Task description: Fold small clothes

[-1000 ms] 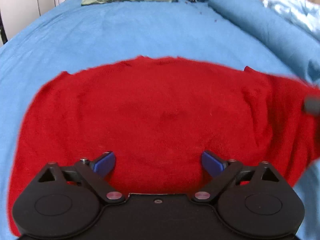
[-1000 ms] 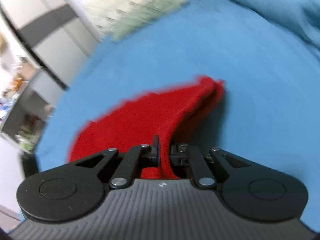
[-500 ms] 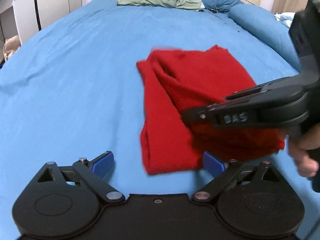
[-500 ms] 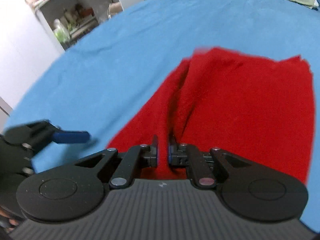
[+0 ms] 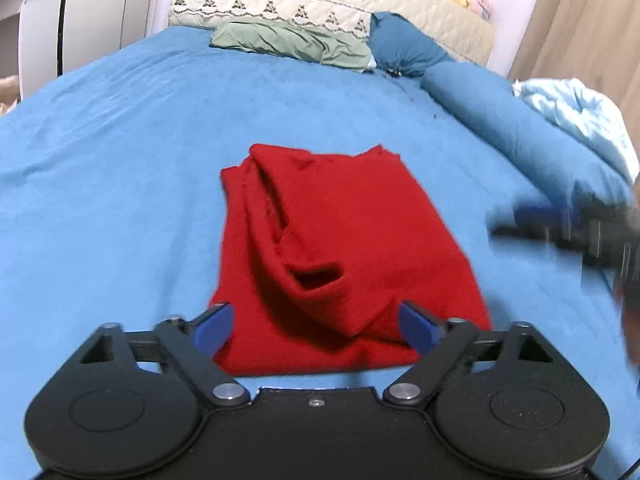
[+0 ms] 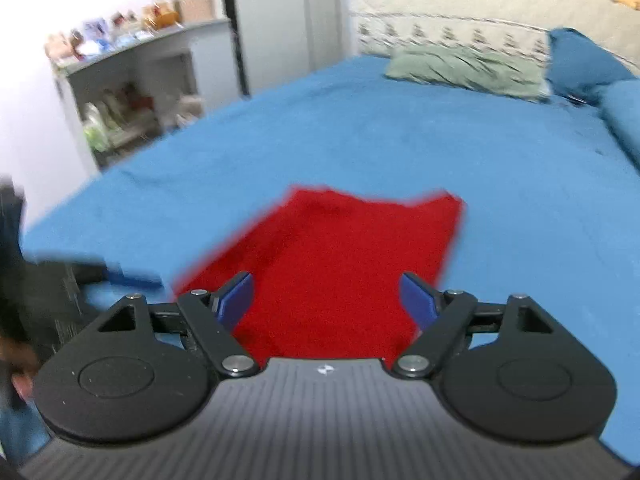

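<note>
A red knit garment [image 5: 340, 248] lies folded on the blue bed sheet [image 5: 120, 160], with a loose ridge of cloth along its left side. My left gripper [image 5: 316, 328] is open and empty just above its near edge. My right gripper [image 6: 328, 300] is open and empty over the same garment [image 6: 340, 264] from the right side. The right gripper also shows, blurred, at the right of the left wrist view [image 5: 580, 232]. The left gripper shows, blurred, at the left of the right wrist view [image 6: 80, 280].
A green pillow [image 5: 292, 42] and dark blue pillows [image 5: 404, 48] lie at the headboard. A rolled blue duvet [image 5: 520, 128] and a pale blue cloth [image 5: 580, 112] lie along the right. Shelves [image 6: 132, 92] stand left of the bed.
The right gripper carried the garment's edge across, then opened and let it go, and has drawn back to the right. The garment now lies folded. The left gripper stayed open and backed away.
</note>
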Tool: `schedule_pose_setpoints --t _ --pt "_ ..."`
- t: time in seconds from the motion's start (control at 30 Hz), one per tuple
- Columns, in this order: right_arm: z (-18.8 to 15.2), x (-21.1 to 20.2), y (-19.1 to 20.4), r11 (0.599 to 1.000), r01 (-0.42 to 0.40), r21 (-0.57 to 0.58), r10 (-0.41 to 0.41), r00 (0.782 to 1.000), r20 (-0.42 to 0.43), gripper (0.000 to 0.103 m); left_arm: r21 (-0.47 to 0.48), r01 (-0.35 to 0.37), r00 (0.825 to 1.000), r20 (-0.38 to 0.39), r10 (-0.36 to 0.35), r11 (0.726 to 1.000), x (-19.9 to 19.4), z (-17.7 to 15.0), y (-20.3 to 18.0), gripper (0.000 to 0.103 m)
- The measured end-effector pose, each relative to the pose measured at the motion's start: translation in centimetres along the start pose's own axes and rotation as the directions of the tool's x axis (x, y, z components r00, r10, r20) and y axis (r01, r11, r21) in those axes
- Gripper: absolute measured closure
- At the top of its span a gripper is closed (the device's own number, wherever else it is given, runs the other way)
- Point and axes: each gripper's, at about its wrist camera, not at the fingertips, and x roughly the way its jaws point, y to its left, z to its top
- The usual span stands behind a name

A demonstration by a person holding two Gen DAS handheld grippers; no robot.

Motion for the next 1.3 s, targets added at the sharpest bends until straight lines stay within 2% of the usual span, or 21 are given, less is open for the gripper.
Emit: schedule_pose_setpoints --t 0.13,0.2,0.27,0.3,0.33,0.47,0.53,0.6,0.77,0.87,0.97,1.03,1.2,1.3 --pt "-4.7 0.2 -0.8 0.998 0.032 0.063 -0.029 0.998 -0.049 0.008 -0.089 0.017 1.000 -0.002 -0.017 0.996 1.2 0.7 0.0 0.041" --pt "-6.4 1.0 -1.1 0.994 0.034 0.104 -0.027 0.997 -0.067 0.007 -0.115 0.008 1.000 -0.015 -0.010 0.993 2.1 1.0 0.0 0.046" --pt "-7.5 1.8 -0.6 0.991 0.035 0.130 -0.025 0.997 -0.075 0.008 -0.137 -0.003 0.999 -0.041 -0.003 0.991 3.1 1.1 0.2 0.073" --pt "-7.8 2.1 -0.5 0.990 0.036 0.139 -0.026 0.997 -0.078 0.007 -0.147 -0.010 0.998 -0.062 0.001 0.989 3.5 1.2 0.3 0.095" --pt "-8.1 2.3 -0.4 0.989 0.038 0.141 -0.027 0.997 -0.079 0.007 -0.155 -0.025 0.998 -0.069 0.014 0.988 3.8 1.5 0.6 0.096" --pt "-8.6 1.9 -0.3 0.990 0.038 0.133 -0.030 0.997 -0.068 0.008 -0.173 -0.026 0.999 0.031 0.032 0.985 0.5 2.2 2.5 0.095" --pt "-8.9 2.1 -0.4 0.990 0.039 0.133 -0.030 0.997 -0.069 0.008 -0.198 -0.011 1.000 -0.017 0.008 0.980 0.8 1.1 4.0 0.095" --pt "-9.2 2.3 -0.5 0.991 0.050 0.126 -0.039 0.995 -0.087 0.008 -0.212 -0.040 0.998 -0.065 0.027 0.976 2.0 -0.5 4.9 0.095" --pt "-10.5 2.6 -0.1 0.991 0.113 0.070 -0.105 0.989 -0.102 0.008 -0.291 -0.016 1.000 -0.014 0.012 0.957 2.2 -2.2 5.8 0.091" --pt "-11.2 1.9 -0.1 0.988 0.146 0.042 -0.142 0.986 -0.083 0.009 -0.269 -0.027 1.000 0.008 0.030 0.963 0.9 -2.2 5.4 0.086" --pt "-11.3 1.0 -0.3 0.985 0.154 0.074 -0.152 0.988 -0.032 0.009 -0.231 -0.068 0.996 0.034 0.078 0.970 -0.2 -1.8 5.2 0.079" --pt "-11.1 1.1 -0.4 0.982 0.167 0.090 -0.166 0.986 -0.014 0.009 -0.208 -0.097 0.994 0.029 0.106 0.973 0.0 -1.9 5.0 0.063" --pt "-10.8 2.7 -0.1 0.973 0.224 0.057 -0.221 0.974 -0.054 0.011 -0.187 -0.108 0.994 -0.004 0.109 0.976 1.2 -2.6 5.1 0.063" --pt "-11.1 2.7 -1.2 0.960 0.266 0.091 -0.260 0.963 -0.069 0.010 -0.176 -0.113 0.994 -0.020 0.111 0.978 1.5 -2.9 5.2 0.060"
